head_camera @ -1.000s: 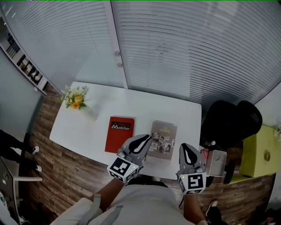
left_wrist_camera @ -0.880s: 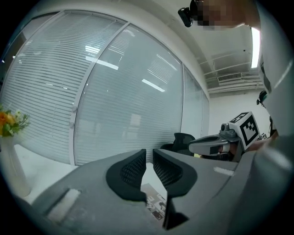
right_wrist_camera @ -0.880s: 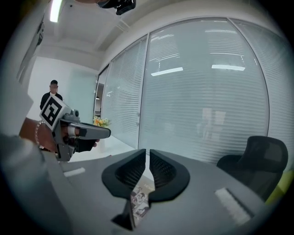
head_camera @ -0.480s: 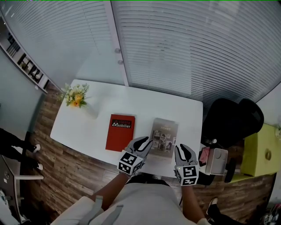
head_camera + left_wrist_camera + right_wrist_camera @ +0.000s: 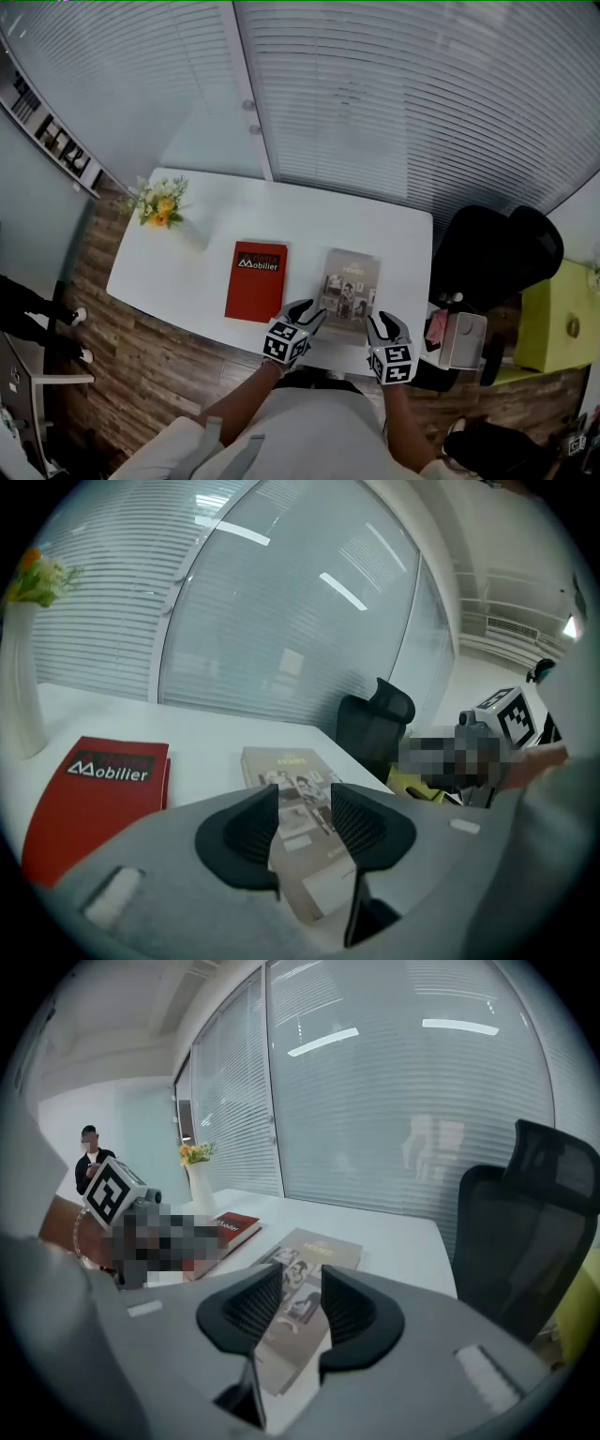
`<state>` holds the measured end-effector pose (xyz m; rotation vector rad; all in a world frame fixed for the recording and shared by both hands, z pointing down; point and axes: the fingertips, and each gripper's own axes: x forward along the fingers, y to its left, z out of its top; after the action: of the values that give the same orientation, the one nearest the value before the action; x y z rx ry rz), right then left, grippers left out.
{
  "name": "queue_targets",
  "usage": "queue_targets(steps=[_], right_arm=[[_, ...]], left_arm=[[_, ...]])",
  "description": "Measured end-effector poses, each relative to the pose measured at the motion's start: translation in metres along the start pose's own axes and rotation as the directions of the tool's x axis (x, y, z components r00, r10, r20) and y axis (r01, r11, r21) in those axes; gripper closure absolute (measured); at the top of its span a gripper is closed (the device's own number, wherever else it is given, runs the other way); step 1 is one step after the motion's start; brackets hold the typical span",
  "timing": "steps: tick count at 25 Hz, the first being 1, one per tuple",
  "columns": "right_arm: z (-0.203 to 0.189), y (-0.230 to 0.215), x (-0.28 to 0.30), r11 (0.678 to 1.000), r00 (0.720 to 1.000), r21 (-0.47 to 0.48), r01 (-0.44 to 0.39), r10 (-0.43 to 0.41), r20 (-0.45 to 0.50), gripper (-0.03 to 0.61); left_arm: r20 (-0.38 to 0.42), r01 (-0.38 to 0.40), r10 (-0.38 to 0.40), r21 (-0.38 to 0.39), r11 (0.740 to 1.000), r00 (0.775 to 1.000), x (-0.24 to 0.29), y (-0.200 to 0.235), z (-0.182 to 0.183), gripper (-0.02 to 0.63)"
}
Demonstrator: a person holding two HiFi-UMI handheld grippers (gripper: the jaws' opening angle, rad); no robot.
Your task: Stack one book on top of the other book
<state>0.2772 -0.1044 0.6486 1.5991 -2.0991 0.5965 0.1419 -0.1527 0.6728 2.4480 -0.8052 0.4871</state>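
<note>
A red book (image 5: 256, 280) and a tan book (image 5: 350, 290) with photos on its cover lie side by side on the white table (image 5: 187, 272). My left gripper (image 5: 310, 316) hovers at the tan book's near left corner, its jaws opening with nothing between them. At the tan book's near right corner is my right gripper (image 5: 379, 324), also opening and empty. In the left gripper view the red book (image 5: 94, 794) lies left and the tan book (image 5: 300, 817) shows beyond the left gripper (image 5: 305, 822). The right gripper view shows the tan book (image 5: 309, 1269) past the right gripper (image 5: 302, 1307).
A white vase of yellow flowers (image 5: 161, 208) stands at the table's far left. A black office chair (image 5: 492, 258) and a white box (image 5: 461, 339) sit right of the table. Slatted blinds (image 5: 375, 94) run behind it. A person (image 5: 89, 1152) stands far off.
Both grippers have come down from above the table's near edge to the tan book's near corners. Their jaws have spread apart.
</note>
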Motion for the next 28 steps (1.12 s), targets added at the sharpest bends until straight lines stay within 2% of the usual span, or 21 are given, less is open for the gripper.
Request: queue_targets(steps=[5, 9, 21, 28], right_arm=[[-0.032, 0.0, 0.018, 0.998, 0.998, 0.063, -0.023, 0.027, -0.064, 0.425], [-0.055, -0.003, 0.028, 0.992, 0.994, 0.12, -0.029, 0.042, -0.101, 0.406], [-0.094, 0.001, 0.049, 0.95, 0.978, 0.298, -0.089, 0.14, -0.155, 0.308], [-0.1, 0.005, 0.053, 0.938, 0.973, 0.328, -0.111, 0.171, -0.158, 0.305]], left_arm=[[-0.086, 0.013, -0.017, -0.051, 0.999, 0.996, 0.013, 0.009, -0.037, 0.425], [-0.115, 0.014, -0.023, -0.085, 0.996, 0.993, 0.017, 0.011, -0.053, 0.403], [-0.176, 0.016, -0.042, -0.147, 0.989, 0.983, 0.036, 0.014, -0.074, 0.351], [-0.195, 0.015, -0.045, -0.155, 0.988, 0.98, 0.043, 0.013, -0.081, 0.348]])
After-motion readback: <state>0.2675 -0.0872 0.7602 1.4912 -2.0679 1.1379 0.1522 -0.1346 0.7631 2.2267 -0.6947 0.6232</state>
